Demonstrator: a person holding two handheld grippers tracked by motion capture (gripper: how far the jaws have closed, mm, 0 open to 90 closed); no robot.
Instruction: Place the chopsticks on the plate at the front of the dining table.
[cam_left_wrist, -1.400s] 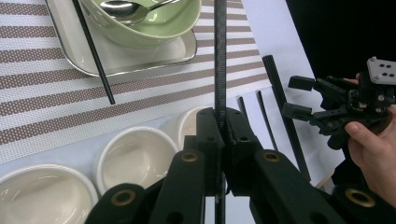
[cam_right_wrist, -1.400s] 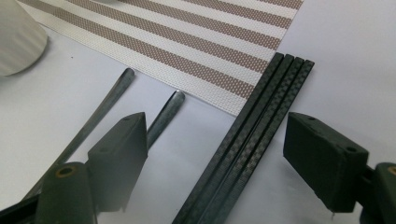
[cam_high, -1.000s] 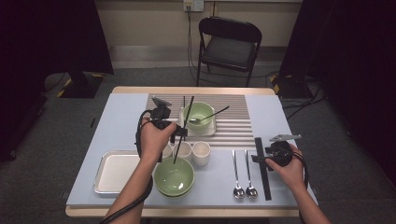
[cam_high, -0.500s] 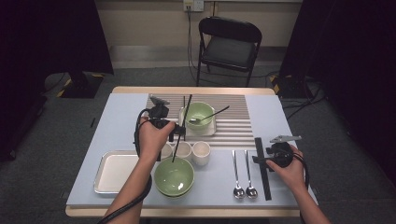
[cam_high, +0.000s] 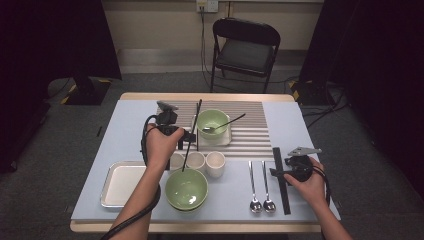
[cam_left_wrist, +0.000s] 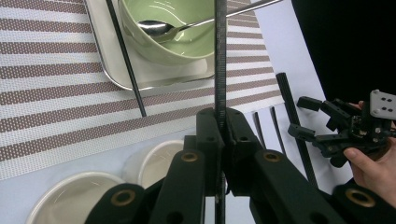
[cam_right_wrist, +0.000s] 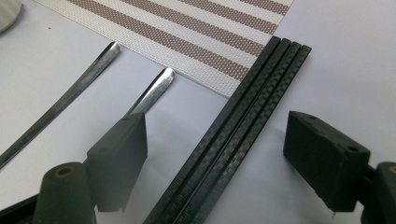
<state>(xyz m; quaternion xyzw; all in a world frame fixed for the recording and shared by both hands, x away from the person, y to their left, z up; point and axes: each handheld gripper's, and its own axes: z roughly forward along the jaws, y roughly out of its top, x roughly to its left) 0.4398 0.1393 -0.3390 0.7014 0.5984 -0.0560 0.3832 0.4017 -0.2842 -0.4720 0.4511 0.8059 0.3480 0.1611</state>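
held chopstick (cam_left_wrist: 220, 70): a single black stick, clamped upright between the jaws of the left gripper (cam_left_wrist: 219, 121), raised over the striped mat (cam_left_wrist: 56, 93) near the white cups (cam_high: 205, 161)
left gripper: jaws pinched tight on the stick
second chopstick (cam_left_wrist: 126, 56): lying flat beside the steel tray (cam_left_wrist: 100, 51) with the green bowl (cam_left_wrist: 182, 44) and spoon (cam_left_wrist: 161, 29)
right gripper (cam_right_wrist: 217, 154): jaws spread wide, straddling the bundle of black chopsticks (cam_right_wrist: 243, 121) on the table, not pressing it
two spoons (cam_high: 261, 182): just left of that bundle
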